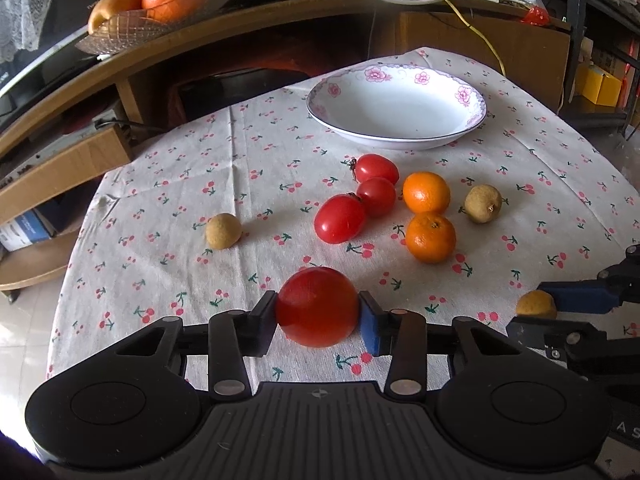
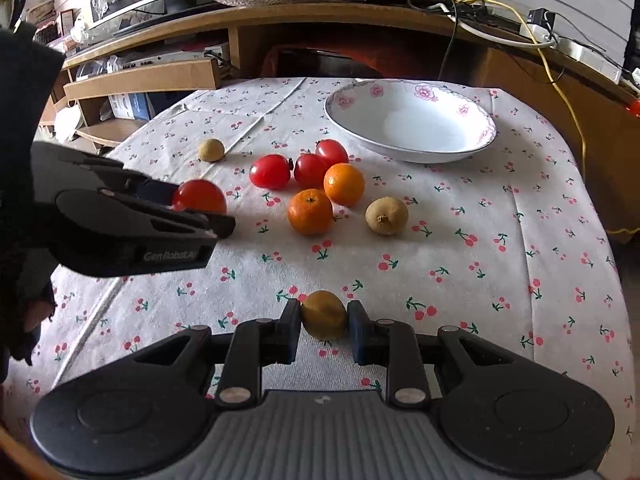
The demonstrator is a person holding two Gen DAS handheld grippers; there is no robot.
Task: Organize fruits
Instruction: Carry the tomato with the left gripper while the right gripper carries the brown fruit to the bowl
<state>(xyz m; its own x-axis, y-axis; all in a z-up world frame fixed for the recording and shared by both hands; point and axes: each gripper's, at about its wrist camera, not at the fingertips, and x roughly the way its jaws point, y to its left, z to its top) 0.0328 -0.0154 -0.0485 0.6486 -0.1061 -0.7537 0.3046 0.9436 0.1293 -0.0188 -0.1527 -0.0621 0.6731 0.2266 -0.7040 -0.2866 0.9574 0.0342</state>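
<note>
- Holding one fruit apiece, both grippers hover over the near part of the table (image 2: pixel 500 280); the left gripper (image 1: pixel 318 312) has its fingers clamped on a red tomato (image 1: pixel 317 306), and the right gripper (image 2: pixel 324 318) has its fingers closed on a small tan longan (image 2: pixel 323 314).
- Loose fruit lies mid-table: three tomatoes (image 1: pixel 360 196) touching, two oranges (image 1: pixel 428 216) touching, one longan (image 1: pixel 483 203) just beside them, another longan (image 1: pixel 223 231) apart toward the left edge.
- An empty floral plate (image 1: pixel 396 108) stands near the far edge, the likely destination.
- Handling, as a judgement: tomatoes are soft, smooth, easily bruised, so grip lightly across the widest girth; longans are light with a thin brittle shell, prone to rolling.
</note>
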